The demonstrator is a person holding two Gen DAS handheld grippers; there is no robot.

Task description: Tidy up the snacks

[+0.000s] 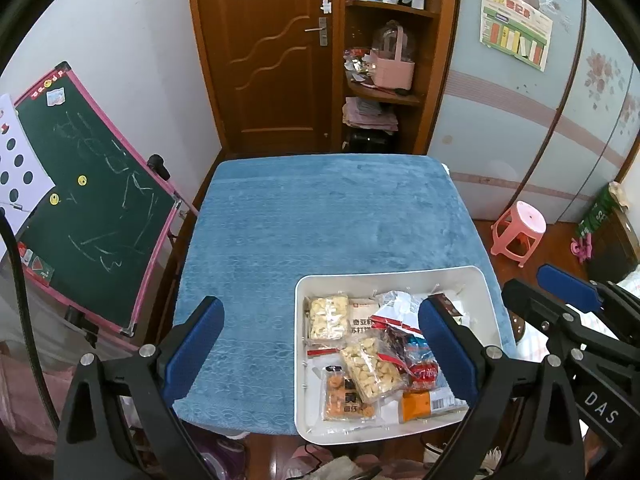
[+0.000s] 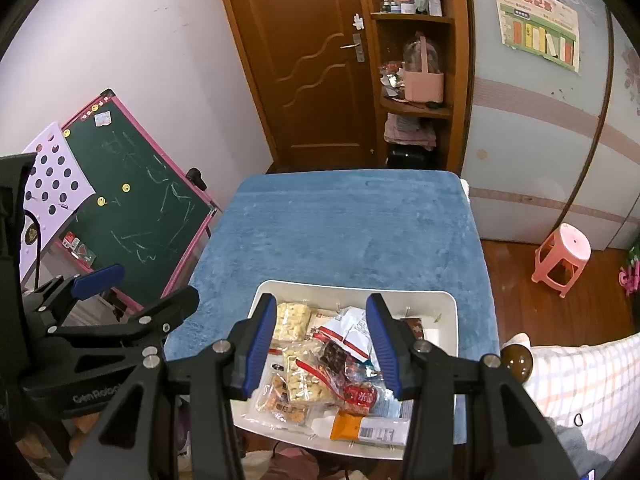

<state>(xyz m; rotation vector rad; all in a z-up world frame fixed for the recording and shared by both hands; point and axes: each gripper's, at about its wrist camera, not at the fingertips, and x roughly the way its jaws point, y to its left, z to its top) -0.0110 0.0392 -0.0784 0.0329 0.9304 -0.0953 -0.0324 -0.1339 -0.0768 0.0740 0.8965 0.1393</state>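
Observation:
A white bin [image 1: 299, 360] sits at the near right corner of the table under a blue cloth [image 1: 320, 220]. In it lie several snack packets: two clear packs of pale crackers [image 1: 328, 316] [image 1: 372, 368], an orange biscuit pack [image 1: 344, 396], a red pack [image 1: 420, 370]. My left gripper [image 1: 320, 304] stands wide open above the bin's left half, holding nothing. My right gripper [image 2: 321, 300] hovers over the bin [image 2: 450, 320] with its blue pads [image 2: 264, 336] apart and no packet pinched between them. The crackers [image 2: 294, 320] show just beyond its left finger.
A green chalkboard easel [image 1: 88, 208] stands close to the table's left edge. A pink stool [image 1: 520, 232] is on the wooden floor to the right. A door [image 1: 272, 60] and corner shelves [image 1: 384, 92] lie behind. A checked cloth [image 2: 580, 380] lies near right.

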